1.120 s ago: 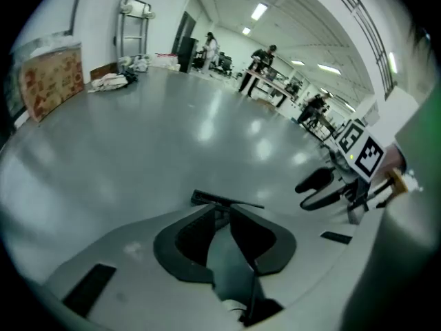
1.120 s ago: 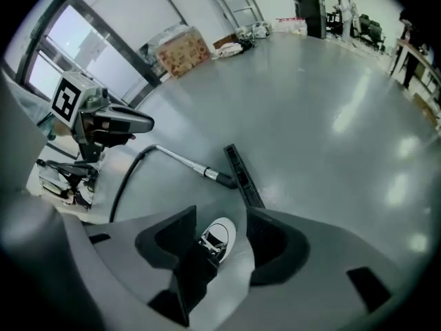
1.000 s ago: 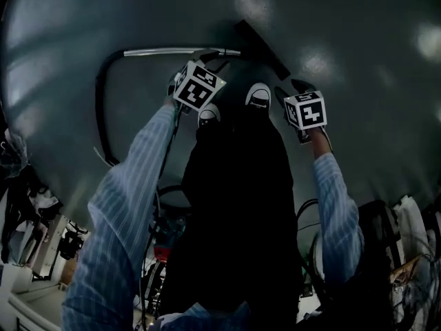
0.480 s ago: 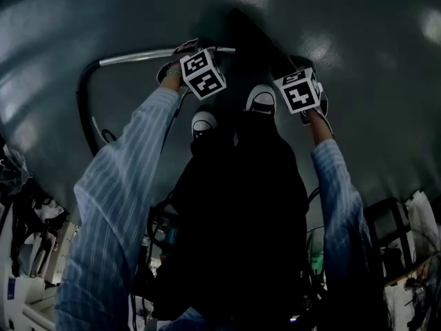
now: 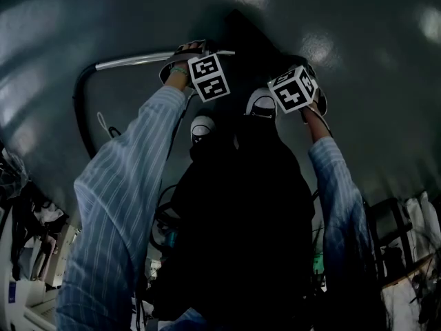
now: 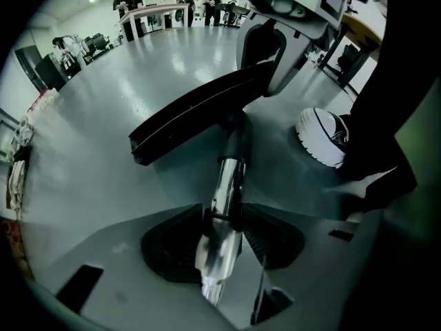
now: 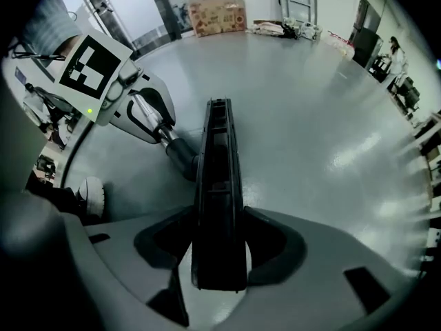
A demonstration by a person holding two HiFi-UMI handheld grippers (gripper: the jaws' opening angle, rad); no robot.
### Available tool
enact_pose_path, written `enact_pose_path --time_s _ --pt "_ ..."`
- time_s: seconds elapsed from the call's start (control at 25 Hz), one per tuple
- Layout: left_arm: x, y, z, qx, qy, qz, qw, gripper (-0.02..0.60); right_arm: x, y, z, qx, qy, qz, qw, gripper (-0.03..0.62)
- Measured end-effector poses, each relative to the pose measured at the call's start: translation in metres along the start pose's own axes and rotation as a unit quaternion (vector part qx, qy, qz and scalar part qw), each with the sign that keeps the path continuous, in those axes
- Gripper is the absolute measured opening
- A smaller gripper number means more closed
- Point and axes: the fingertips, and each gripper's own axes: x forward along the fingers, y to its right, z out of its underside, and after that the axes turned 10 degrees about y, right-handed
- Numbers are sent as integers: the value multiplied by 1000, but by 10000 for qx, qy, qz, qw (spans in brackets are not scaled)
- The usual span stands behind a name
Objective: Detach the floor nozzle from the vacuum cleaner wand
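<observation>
A person in a blue striped shirt (image 5: 124,185) is bent low over the glossy grey floor (image 6: 138,61), a gripper in each hand, both pointed steeply down. The long black plastic floor nozzle (image 6: 193,119) lies on the floor just beyond the person's white sneakers (image 6: 324,136), and it is still joined at its middle, through a black neck, to the shiny chrome vacuum wand (image 6: 224,178). From there the wand runs off to the left, where a black hose (image 5: 86,109) curves back towards the person.

The left gripper (image 6: 222,243) sits astride the chrome wand a little way back from the neck. Its jaws have just been opening and stand apart, with the tube between them. The right gripper (image 7: 220,254) is over the right end of the nozzle, jaws spread wide, and that end of the black bar stands between them, filling most of the gap. The two grippers are near each other, one on either side of the joint.

Far across the room there is a cardboard box (image 7: 217,12) by the wall.
</observation>
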Motion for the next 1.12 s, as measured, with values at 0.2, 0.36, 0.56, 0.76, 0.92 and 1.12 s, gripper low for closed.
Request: enact_pose_path --time_s 0.2,0.36,0.56,0.76,0.92,1.12 --pt "3 -4 -5 -175 30 12 9998 161 1 7 -1 19 -24 -101 9999 225" --pt "-8 -3 -6 -411 86 71 9991 175 -14 20 2 -176 -228 139 9995 225" --pt "-12 0 -26 -530 125 61 9985 178 -66 89 65 366 -531 587 9962 225" --pt "-11 1 -20 -591 66 163 9981 178 -76 104 102 621 -747 758 9924 225" --pt "-8 4 -8 -626 -16 138 9979 178 -61 91 107 883 -827 659 9905 226" --pt "-40 20 -11 -931 150 240 9953 176 -75 82 80 1204 -421 505 9905 228"
